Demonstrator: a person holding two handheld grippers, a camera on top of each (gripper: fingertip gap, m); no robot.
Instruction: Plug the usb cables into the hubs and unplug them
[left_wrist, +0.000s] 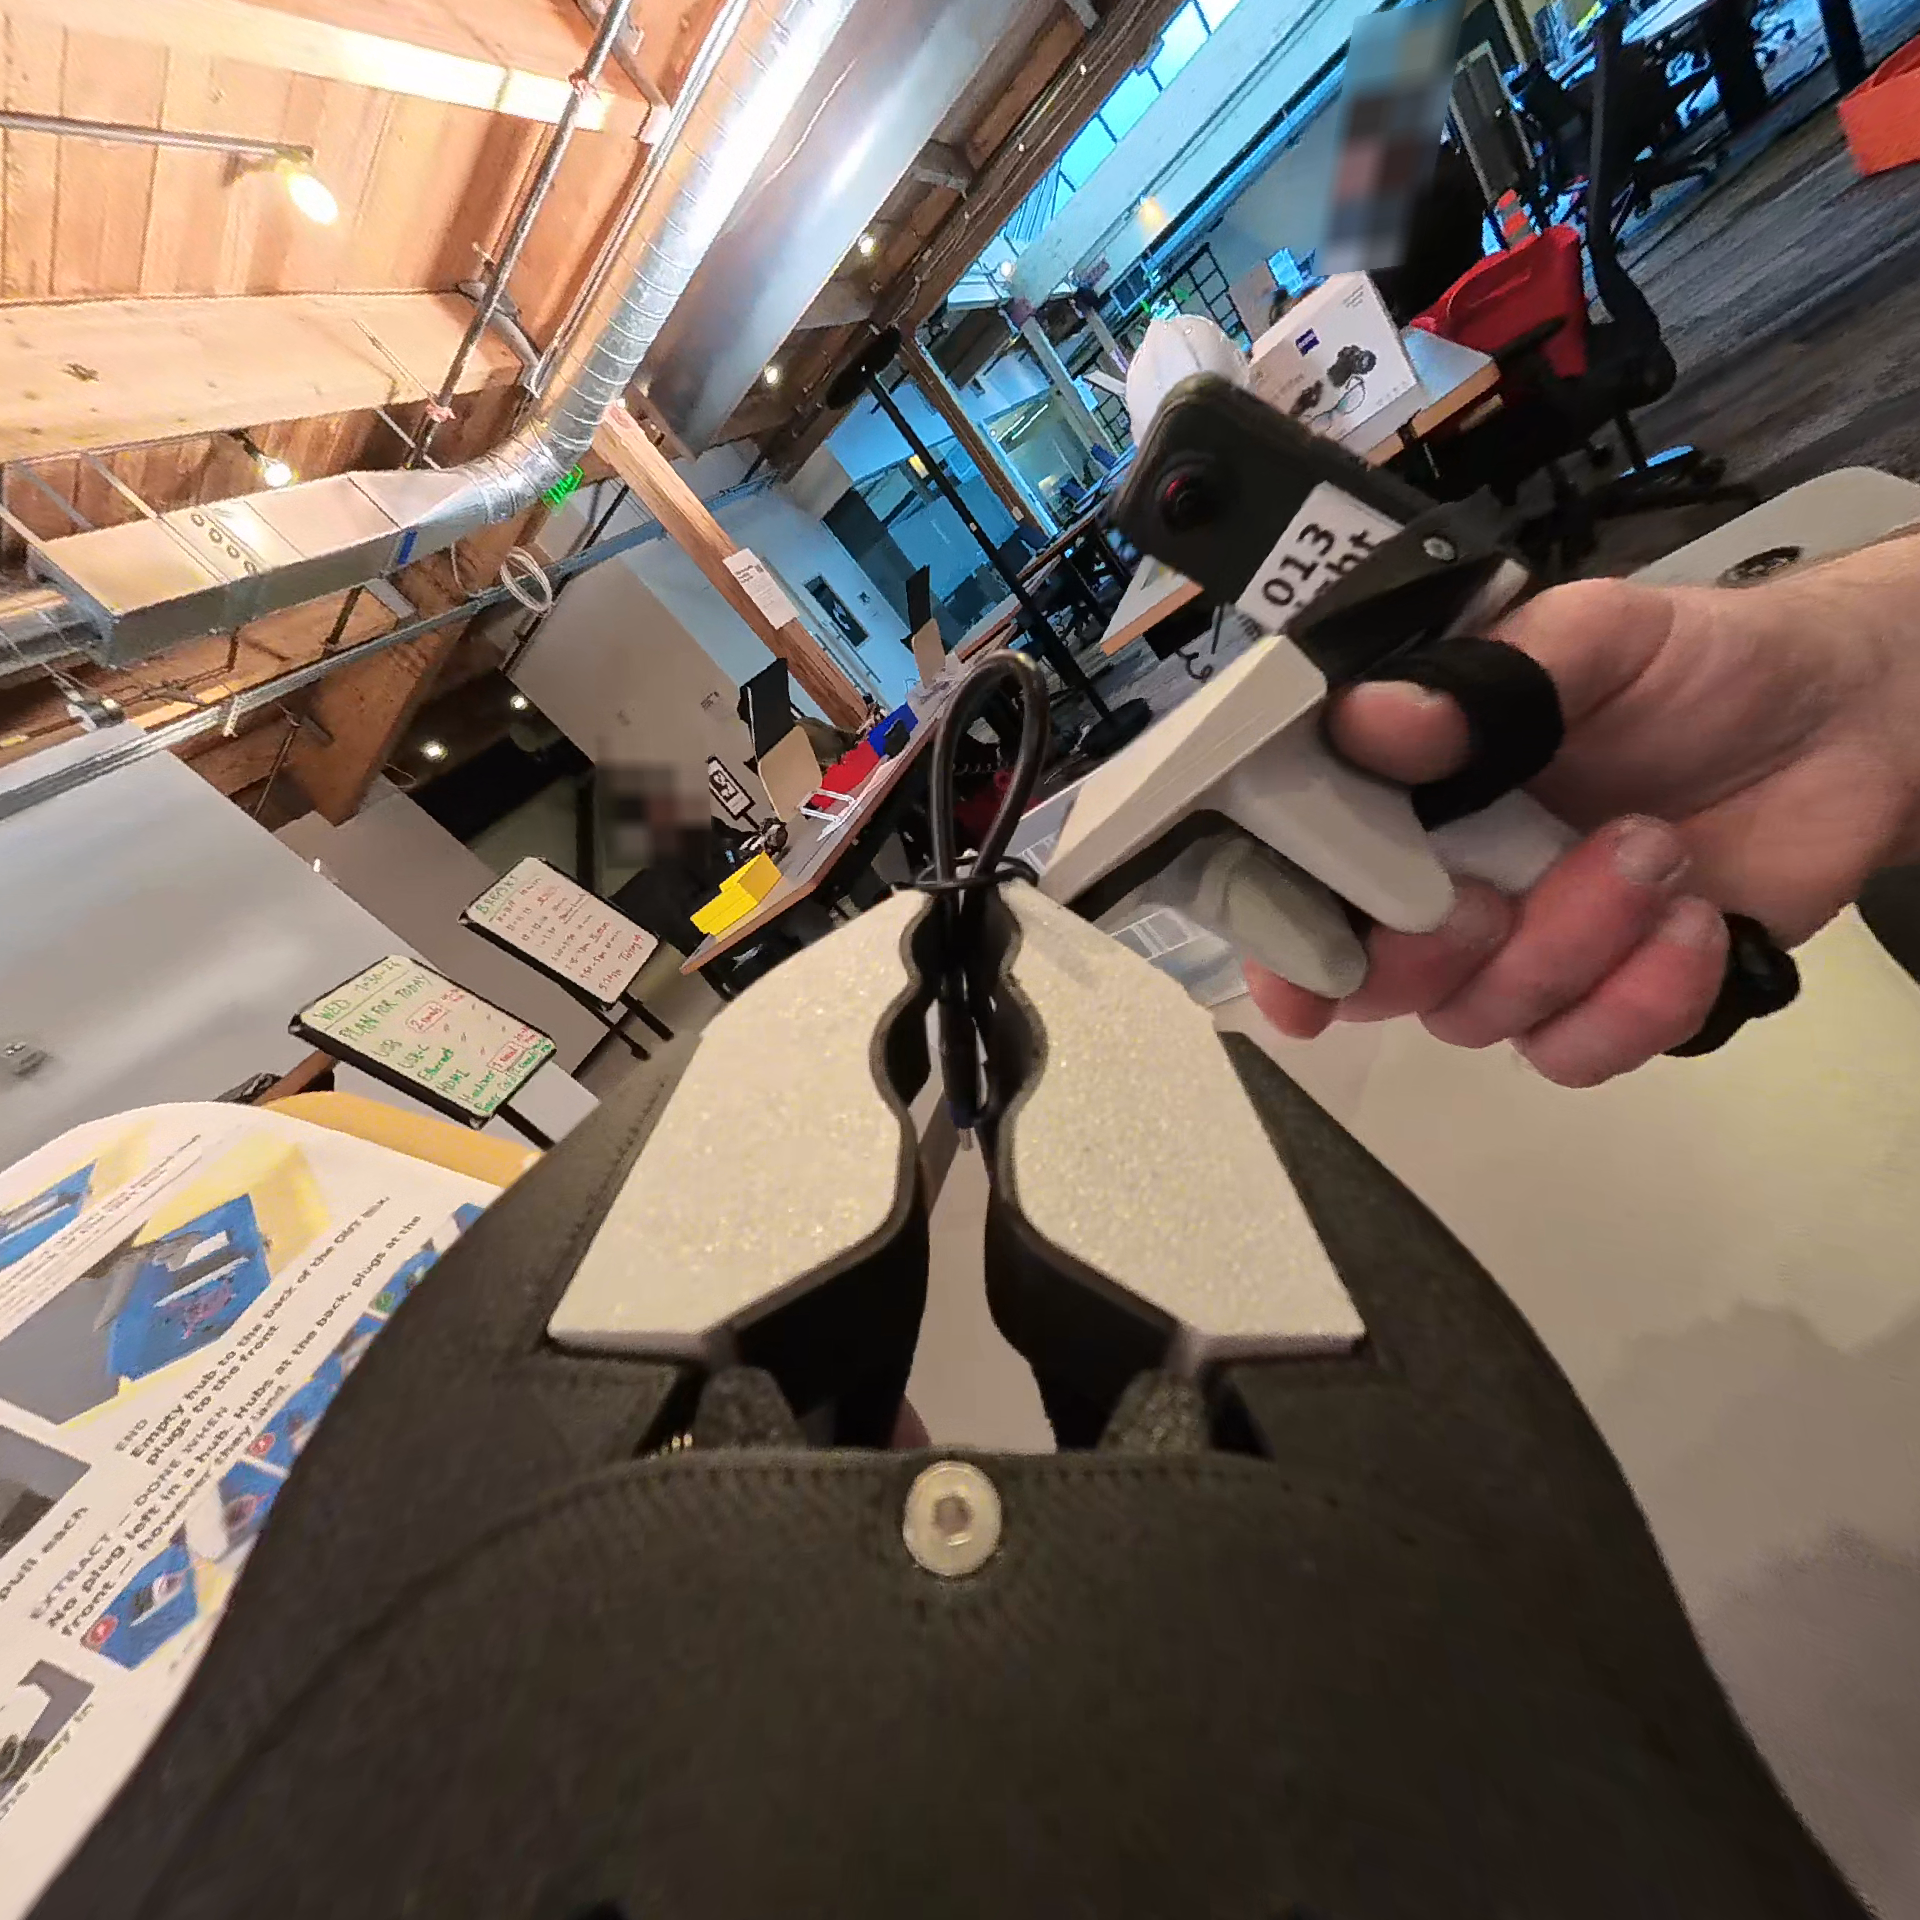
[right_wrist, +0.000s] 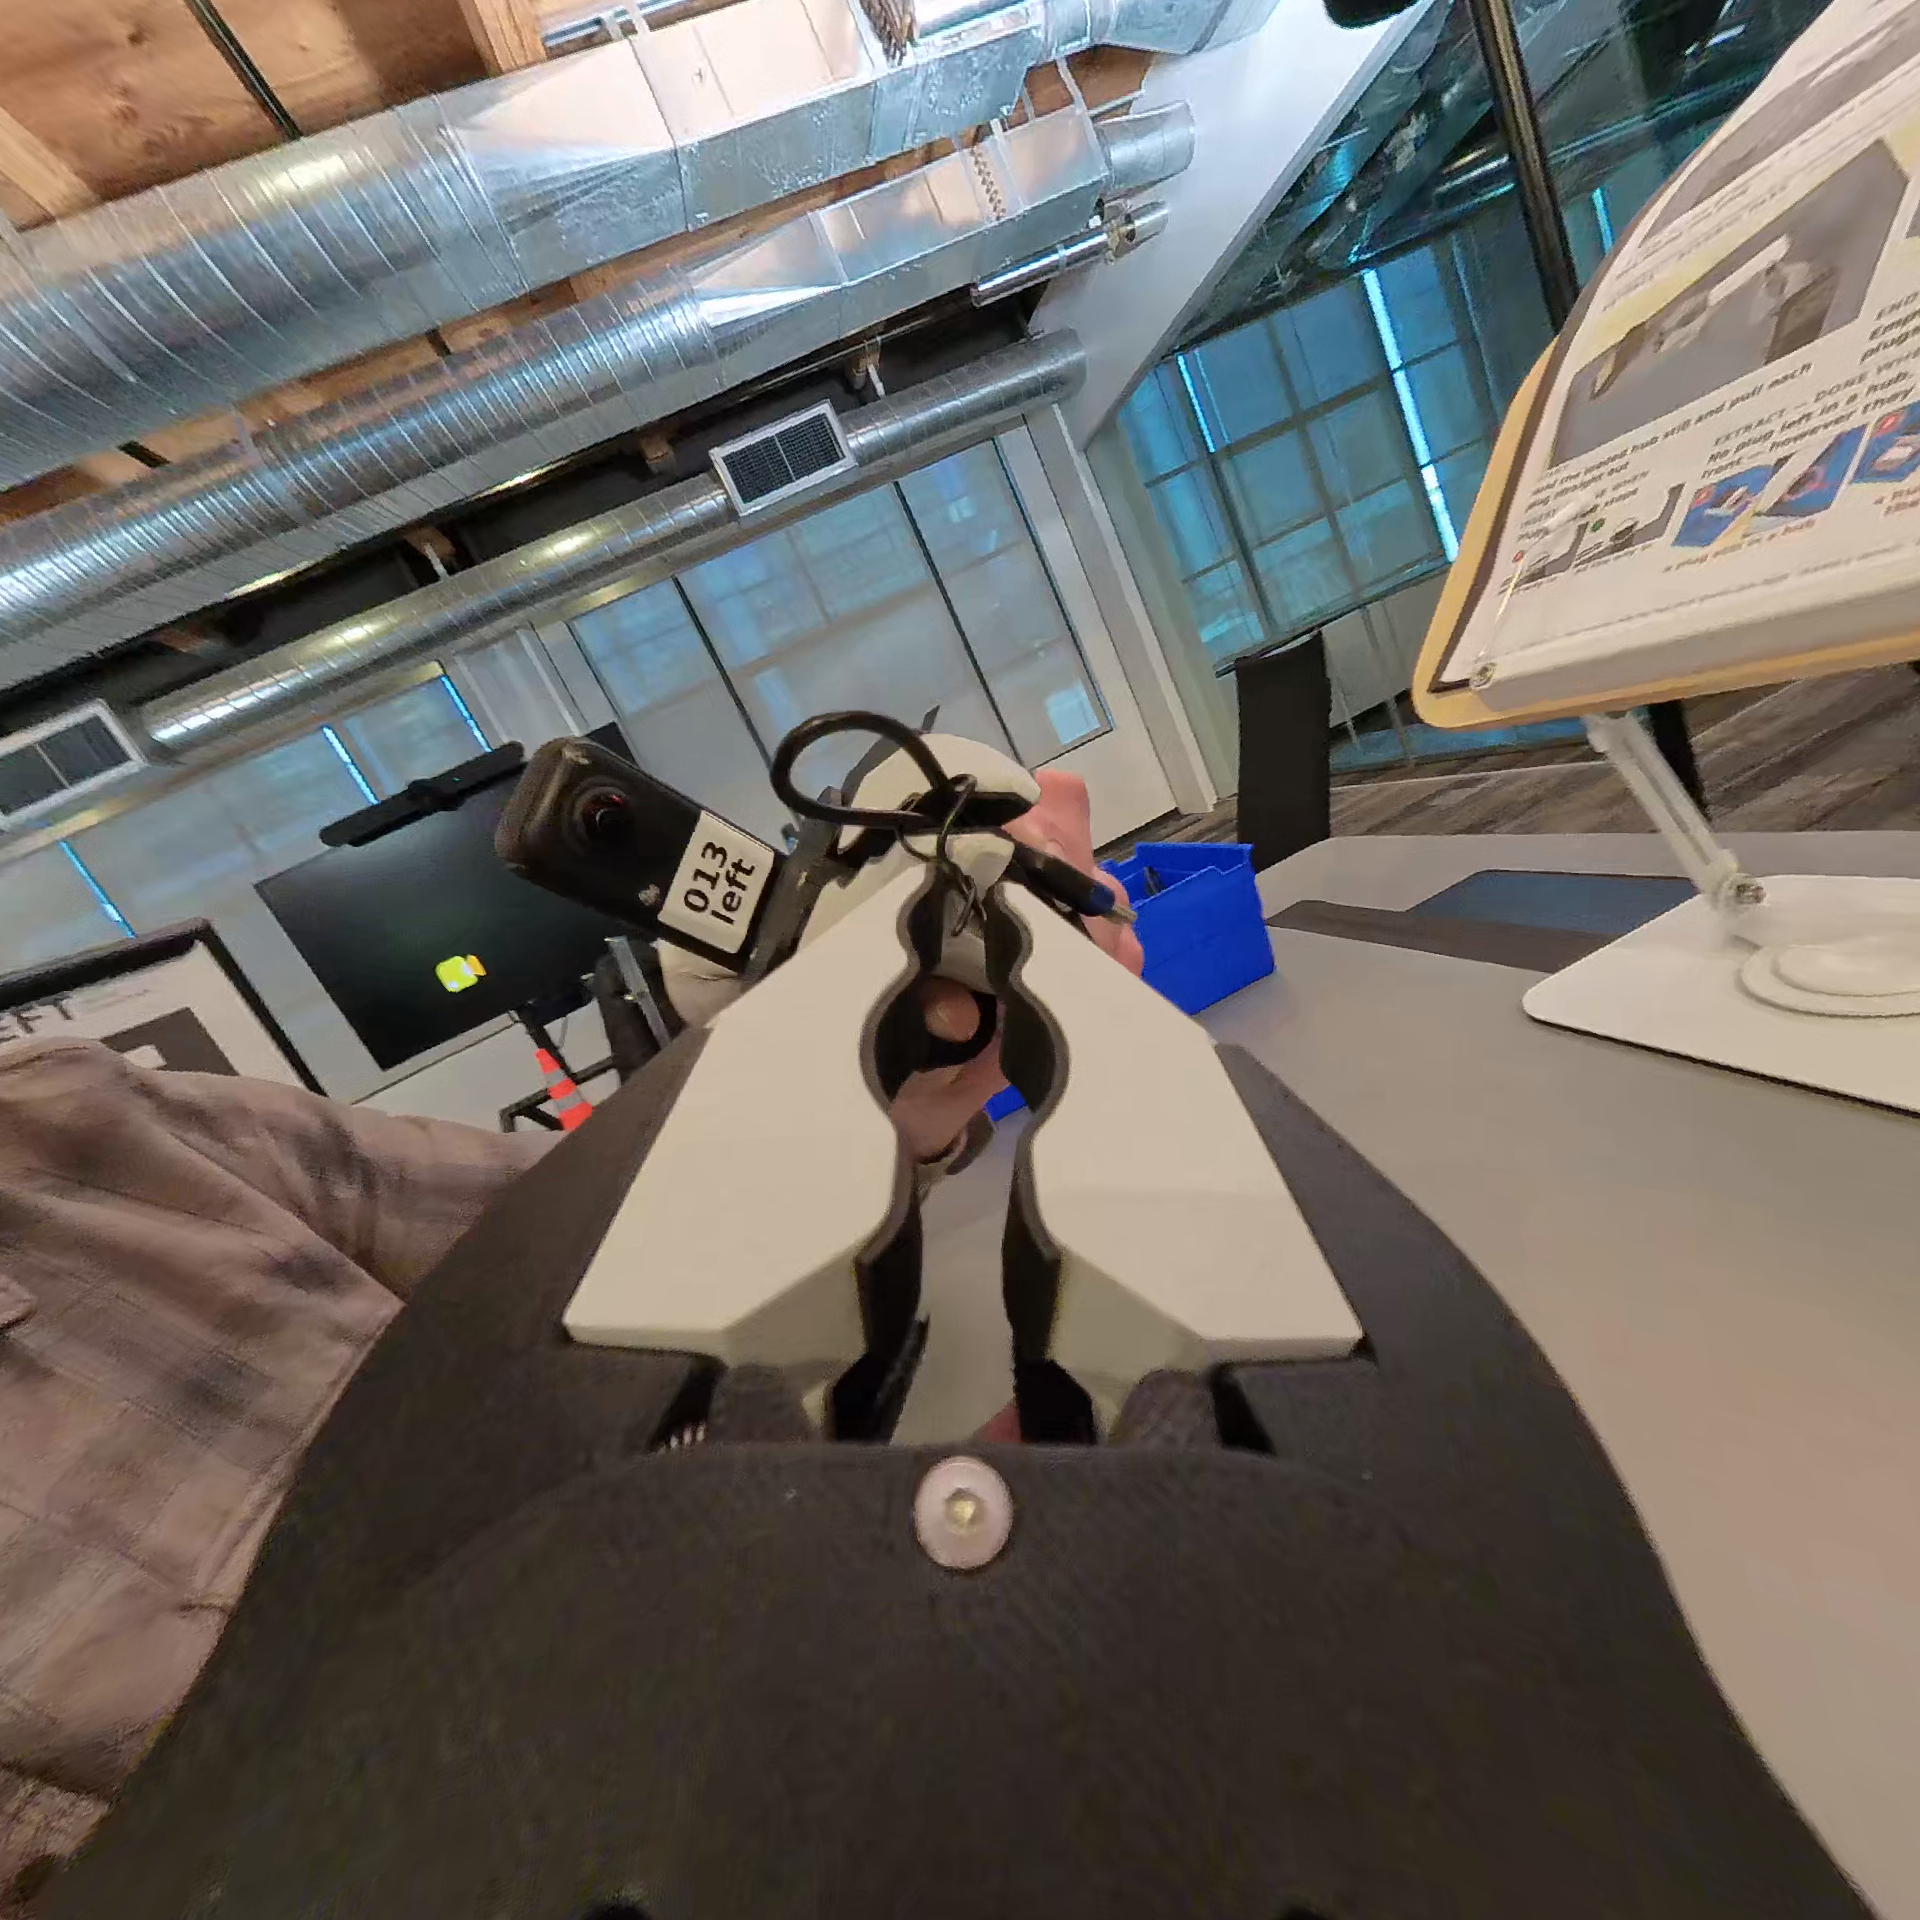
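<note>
Black cable (left_wrist: 971, 883), bundled with a tie, is being pinched at the tips of the left gripper (left_wrist: 966, 935), its loop standing above the fingers and the plug hanging down between them. The right gripper (right_wrist: 961, 914) is clenching near the same bundle; whether it is truly gripping the cable I cannot tell. Both tools are being held high off the grey table (right_wrist: 1558, 1195). A thin pinch could be letting the bundle slip or twist. No hub is showing. The stand (right_wrist: 1714, 997) and blue bin (right_wrist: 1205, 925) are crowding the right side
</note>
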